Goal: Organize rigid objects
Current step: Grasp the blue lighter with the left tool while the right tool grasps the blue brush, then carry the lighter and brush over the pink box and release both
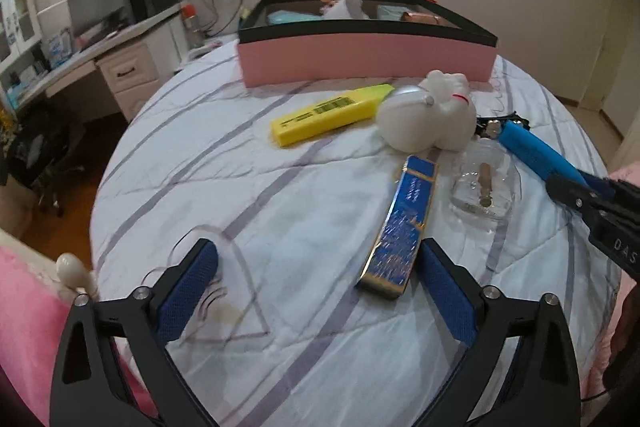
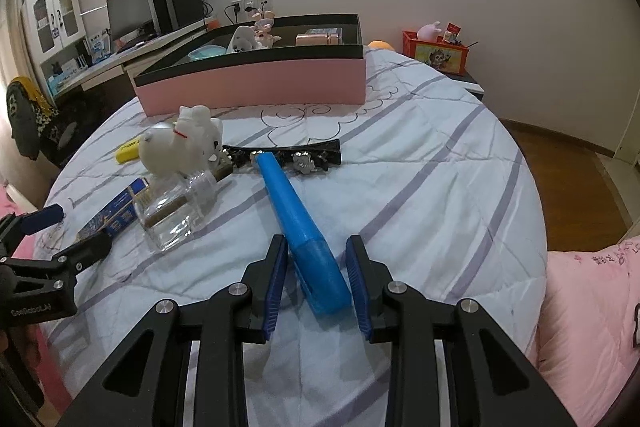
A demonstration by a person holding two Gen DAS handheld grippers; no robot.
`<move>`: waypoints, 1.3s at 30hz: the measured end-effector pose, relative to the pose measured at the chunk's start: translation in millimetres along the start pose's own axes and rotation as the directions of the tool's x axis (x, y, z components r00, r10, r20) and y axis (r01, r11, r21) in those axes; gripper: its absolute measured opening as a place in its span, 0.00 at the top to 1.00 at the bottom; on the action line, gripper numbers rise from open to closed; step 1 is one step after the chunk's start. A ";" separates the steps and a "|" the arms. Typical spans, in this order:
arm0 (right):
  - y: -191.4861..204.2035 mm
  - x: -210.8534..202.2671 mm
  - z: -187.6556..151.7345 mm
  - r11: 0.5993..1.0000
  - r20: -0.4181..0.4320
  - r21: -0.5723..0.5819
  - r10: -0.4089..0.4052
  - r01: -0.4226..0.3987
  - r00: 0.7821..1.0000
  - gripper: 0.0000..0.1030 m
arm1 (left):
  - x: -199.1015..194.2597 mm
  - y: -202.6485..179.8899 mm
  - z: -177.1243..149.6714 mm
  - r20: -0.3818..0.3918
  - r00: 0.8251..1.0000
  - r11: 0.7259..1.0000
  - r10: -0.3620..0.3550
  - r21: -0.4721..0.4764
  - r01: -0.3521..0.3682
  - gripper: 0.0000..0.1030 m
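On the striped bedspread a blue tube (image 2: 296,215) lies lengthwise, and my right gripper (image 2: 316,247) is shut on its thick near end. The same tube (image 1: 536,151) shows in the left wrist view with the right gripper (image 1: 592,199) at its end. My left gripper (image 1: 318,247) is open wide just above the bed. The near end of a blue and gold box (image 1: 400,227) lies close to its right finger (image 1: 444,287), untouched. Behind it are a clear glass bottle (image 1: 482,183), a white toy animal (image 1: 428,111) and a yellow box (image 1: 328,113).
A pink box with a black rim (image 2: 256,83) stands at the far side of the bed and holds several small items. A black beaded strip (image 2: 304,153) lies past the tube's tip. A desk with a monitor (image 2: 128,11) is at the left, a red box (image 2: 436,53) at the right.
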State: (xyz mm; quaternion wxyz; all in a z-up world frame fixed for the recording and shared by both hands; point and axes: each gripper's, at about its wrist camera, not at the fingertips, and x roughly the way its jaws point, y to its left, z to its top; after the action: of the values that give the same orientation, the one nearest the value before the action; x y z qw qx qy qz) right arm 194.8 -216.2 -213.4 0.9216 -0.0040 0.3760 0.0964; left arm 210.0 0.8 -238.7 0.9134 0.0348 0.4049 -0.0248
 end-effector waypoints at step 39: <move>44.4 -53.8 30.1 0.996 0.178 -0.061 0.075 -0.065 0.981 0.85 | -60.8 -1.0 23.4 0.251 0.965 0.997 -0.076 -0.003 0.079 0.80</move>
State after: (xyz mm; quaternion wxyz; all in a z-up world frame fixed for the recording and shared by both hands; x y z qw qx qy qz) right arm 170.0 -179.6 -151.6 0.9474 -0.0070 0.2882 0.1390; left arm 186.4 -1.1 -178.0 0.9557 0.0097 0.2876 -0.0621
